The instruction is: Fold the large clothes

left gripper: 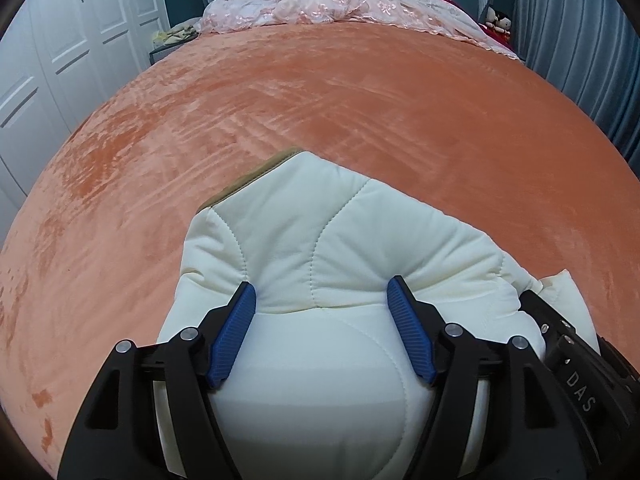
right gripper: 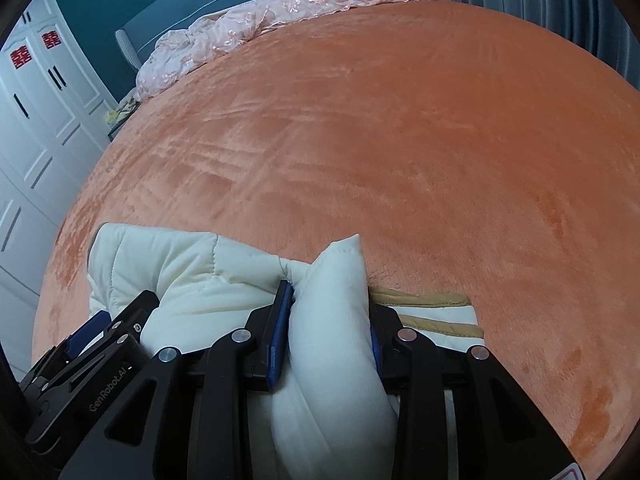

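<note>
A big cream coat (left gripper: 320,248) lies at the near edge of the bed (left gripper: 360,120), on the orange cover. It is puffy, with stitched lines and a tan trim (right gripper: 436,308). The left gripper (left gripper: 322,304) has its jaws wide apart, with one blue pad on each side of a fat bulge of the coat. The pads (left gripper: 234,332) touch the cloth, but I cannot tell if they squeeze it. The right gripper (right gripper: 328,312) is clamped on a thick fold of the coat, and a corner of that fold sticks up between its jaws. The two grippers are close, side by side; each one shows in the edge of the other's view. The coat looks bunched up, so I think the fold is only part done. To do this step well, I would have the left gripper grab a good thick bit of cloth, not just the skin of the puff, since the smooth cloth may slip. Then both should move at the same speed and the same height, so the edge stays straight. I would lay the fold down flat on the bed, with the tan trim lined up, and press the puff down so it does not spring open. A pink blanket (left gripper: 340,4) lies far away at the head of the bed, out of the way.
</note>
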`<state>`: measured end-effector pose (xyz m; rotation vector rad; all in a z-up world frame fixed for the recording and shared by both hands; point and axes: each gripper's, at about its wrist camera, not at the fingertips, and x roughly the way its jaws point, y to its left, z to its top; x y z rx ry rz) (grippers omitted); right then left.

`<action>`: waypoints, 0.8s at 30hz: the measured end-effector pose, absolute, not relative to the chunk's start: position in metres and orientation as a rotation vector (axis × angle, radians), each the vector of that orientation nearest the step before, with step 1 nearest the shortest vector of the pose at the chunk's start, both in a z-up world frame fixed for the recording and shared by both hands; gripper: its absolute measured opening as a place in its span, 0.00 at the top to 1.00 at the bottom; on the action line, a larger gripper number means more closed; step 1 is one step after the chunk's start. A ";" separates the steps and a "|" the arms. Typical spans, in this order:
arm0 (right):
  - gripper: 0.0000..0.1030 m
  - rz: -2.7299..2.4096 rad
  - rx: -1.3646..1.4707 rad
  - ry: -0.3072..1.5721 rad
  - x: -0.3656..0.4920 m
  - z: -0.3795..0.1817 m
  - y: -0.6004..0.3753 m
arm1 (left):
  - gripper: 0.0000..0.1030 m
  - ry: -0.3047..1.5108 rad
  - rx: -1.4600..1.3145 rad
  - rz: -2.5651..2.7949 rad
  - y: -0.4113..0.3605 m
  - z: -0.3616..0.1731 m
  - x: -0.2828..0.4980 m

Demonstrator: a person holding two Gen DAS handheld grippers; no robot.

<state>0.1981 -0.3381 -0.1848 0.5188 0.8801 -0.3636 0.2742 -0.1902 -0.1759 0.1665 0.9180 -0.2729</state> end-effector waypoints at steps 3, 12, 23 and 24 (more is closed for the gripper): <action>0.68 -0.368 0.510 0.873 0.198 -0.185 -0.336 | 0.36 0.915 0.170 -0.268 -0.191 -0.176 0.274; 0.65 -0.284 0.805 0.831 0.156 -0.152 -0.370 | 0.36 0.977 0.134 -0.331 -0.171 -0.138 0.258; 0.63 -0.124 0.646 1.017 0.053 -0.127 -0.312 | 0.94 1.102 0.110 -0.428 -0.124 -0.116 0.154; 0.65 -0.127 0.639 1.022 0.050 -0.129 -0.308 | 0.96 1.107 0.113 -0.431 -0.122 -0.116 0.150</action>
